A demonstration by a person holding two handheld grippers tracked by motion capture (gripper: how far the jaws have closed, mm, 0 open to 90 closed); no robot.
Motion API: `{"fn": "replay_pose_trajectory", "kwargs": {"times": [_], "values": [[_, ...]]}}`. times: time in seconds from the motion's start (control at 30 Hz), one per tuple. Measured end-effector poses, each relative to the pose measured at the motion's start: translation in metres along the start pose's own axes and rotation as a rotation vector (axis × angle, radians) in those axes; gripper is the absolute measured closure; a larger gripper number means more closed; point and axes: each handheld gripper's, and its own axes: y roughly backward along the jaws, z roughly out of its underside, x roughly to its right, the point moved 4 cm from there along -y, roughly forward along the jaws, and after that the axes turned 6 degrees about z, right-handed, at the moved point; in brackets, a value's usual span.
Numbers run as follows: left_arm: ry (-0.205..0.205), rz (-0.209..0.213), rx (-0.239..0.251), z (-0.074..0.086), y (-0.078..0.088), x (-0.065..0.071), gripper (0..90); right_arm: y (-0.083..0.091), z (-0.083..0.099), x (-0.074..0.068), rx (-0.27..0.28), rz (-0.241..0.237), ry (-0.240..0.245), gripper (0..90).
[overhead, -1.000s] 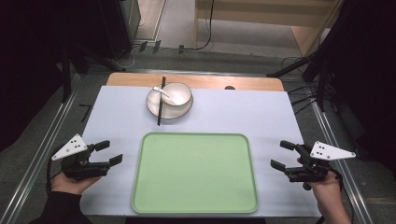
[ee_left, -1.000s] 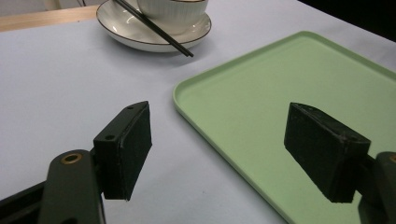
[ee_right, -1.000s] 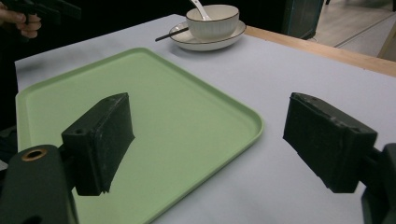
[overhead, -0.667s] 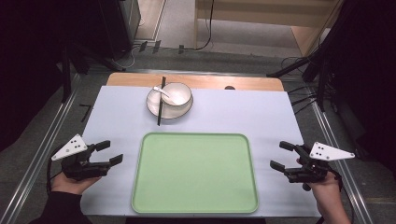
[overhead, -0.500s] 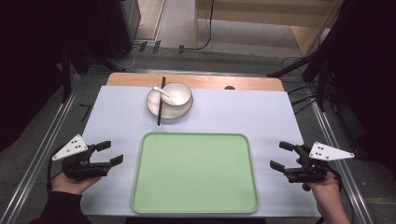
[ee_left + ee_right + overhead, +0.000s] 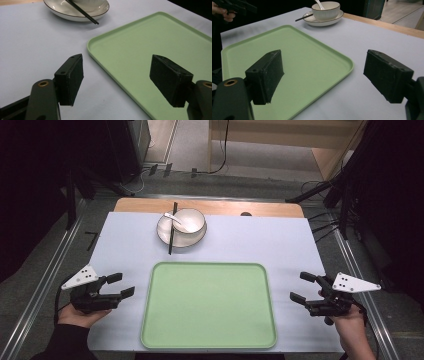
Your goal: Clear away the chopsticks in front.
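Note:
A green tray (image 6: 209,305) lies bare at the near middle of the white table top (image 6: 260,240). Behind it stands a white bowl (image 6: 189,221) on a saucer (image 6: 165,234), with a white spoon (image 6: 173,218) in the bowl and black chopsticks (image 6: 172,235) across the saucer's left side. My left gripper (image 6: 121,285) rests open just left of the tray, nothing between its jaws. My right gripper (image 6: 302,287) rests open right of the tray, also holding nothing. The tray (image 6: 160,42) and saucer (image 6: 75,12) lie ahead of the left jaws; tray (image 6: 287,57) and bowl (image 6: 325,10) ahead of the right jaws.
A wooden strip (image 6: 210,207) runs along the table's far edge. Metal rails (image 6: 45,270) flank the table on both sides. Cables (image 6: 220,150) and dark stands sit on the floor beyond. The person's other hand (image 6: 224,12) appears at the right gripper view's top left.

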Motion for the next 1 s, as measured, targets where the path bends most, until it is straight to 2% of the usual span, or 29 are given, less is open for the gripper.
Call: {"fn": "replay_pose_trajectory", "kwargs": {"times": [0.07, 0.2, 0.3, 0.33, 0.37, 0.5, 0.57, 0.67, 0.77, 0.87, 1.0], "values": [[0.001, -0.006, -0.01, 0.001, 0.0, -0.001, 28.1, 0.0, 0.0, 0.0, -0.001, 0.001, -0.001, 16.3], [0.01, -0.009, 0.001, 0.0, 0.001, -0.002, 28.3, 0.0, 0.0, -0.001, -0.002, -0.001, 0.0, 16.4], [0.016, 0.001, 0.013, 0.0, 0.001, -0.002, 28.3, -0.001, 0.0, -0.001, -0.005, -0.002, 0.0, 16.3], [0.031, 0.025, 0.009, 0.0, 0.001, -0.001, 30.8, -0.001, 0.0, -0.001, -0.007, -0.001, 0.0, 16.3], [0.031, 0.025, 0.009, 0.0, 0.001, -0.001, 33.0, -0.001, 0.0, -0.001, -0.008, -0.001, 0.0, 16.3], [0.047, 0.031, 0.019, 0.0, 0.0, 0.001, 32.8, -0.001, 0.0, -0.001, -0.007, -0.001, 0.001, 16.3], [0.068, 0.035, 0.025, -0.004, -0.001, 0.003, 33.2, -0.001, 0.0, 0.0, -0.009, 0.002, 0.004, 16.3], [0.099, -0.029, -0.012, -0.007, -0.003, 0.002, 33.2, -0.001, 0.001, 0.0, -0.014, 0.005, 0.005, 16.3], [0.117, -0.042, 0.025, -0.013, -0.006, 0.002, 33.4, -0.001, 0.0, 0.0, -0.014, 0.005, 0.006, 16.4], [0.109, -0.069, -0.001, -0.021, -0.014, 0.003, 32.4, -0.001, 0.001, 0.001, -0.018, 0.01, 0.006, 16.3], [0.106, -0.075, -0.021, -0.031, -0.029, 0.004, 29.7, -0.002, 0.001, 0.0, -0.023, 0.008, 0.004, 16.4]]}}
